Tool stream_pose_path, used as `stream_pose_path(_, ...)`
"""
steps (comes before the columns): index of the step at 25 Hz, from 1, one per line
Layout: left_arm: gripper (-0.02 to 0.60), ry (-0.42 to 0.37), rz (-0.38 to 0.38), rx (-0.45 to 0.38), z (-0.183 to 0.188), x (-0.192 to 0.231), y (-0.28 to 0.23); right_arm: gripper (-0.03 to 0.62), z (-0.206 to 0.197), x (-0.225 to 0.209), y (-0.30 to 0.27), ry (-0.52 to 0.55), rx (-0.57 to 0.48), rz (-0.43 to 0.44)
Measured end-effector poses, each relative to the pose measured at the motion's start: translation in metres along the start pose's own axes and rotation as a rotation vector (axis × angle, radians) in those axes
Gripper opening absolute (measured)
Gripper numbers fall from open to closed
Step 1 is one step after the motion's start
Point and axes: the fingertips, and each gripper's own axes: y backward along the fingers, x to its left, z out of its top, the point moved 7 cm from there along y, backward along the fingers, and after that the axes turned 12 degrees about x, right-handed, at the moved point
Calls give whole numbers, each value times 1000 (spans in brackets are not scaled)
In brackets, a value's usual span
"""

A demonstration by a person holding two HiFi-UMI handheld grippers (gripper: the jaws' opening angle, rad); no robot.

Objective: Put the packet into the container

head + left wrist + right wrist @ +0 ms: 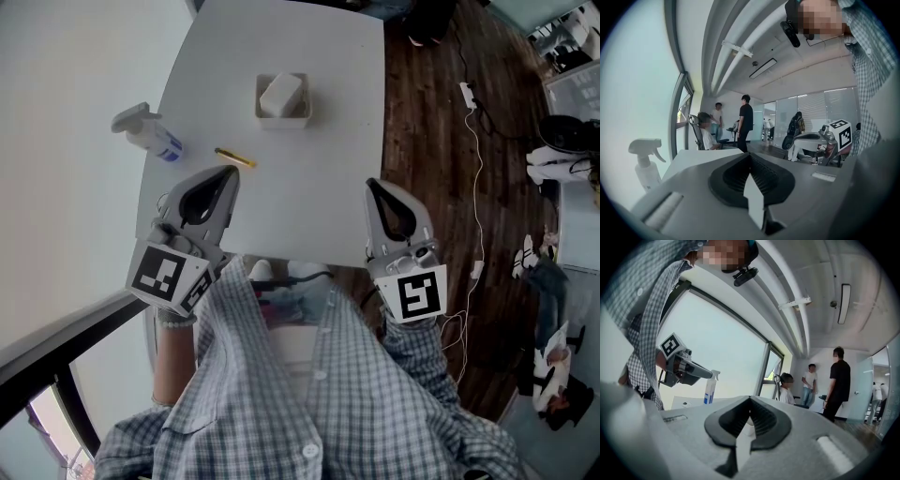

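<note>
Nearer the person than the container (282,123), both tongs hovered over the bench (319,197) edge, empty. L tongs (228,174): jaws together, nothing btwn them. R tongs (371,185): jaws together too, nothing held, off to the container's near-right. Yellow packet (235,157) lay flat on the bench, near-left of the container and just beyond the L tongs' tip, touching neither. Container sat toward the far side w/ a white block (279,94) inside; couldn't tell what that was. Spray bottle (150,135) lay well left of the container, by the bench's left edge.

Step, as I read it: approach, pre-grasp; packet not yet picked up. Next move prob. calls for L tongs to open, drop over the packet, pinch across its narrow side, then lift & carry to the container. Thin, flat packet, so a low, square pinch.

Count: 2 tongs, 1 packet, 1 container, 1 white block, 1 spray bottle.
</note>
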Motion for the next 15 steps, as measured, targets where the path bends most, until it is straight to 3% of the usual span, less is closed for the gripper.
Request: stream_pose_path(15,0,38,-20,0,-3,0,-2,0,0,4,-1,15,11,17)
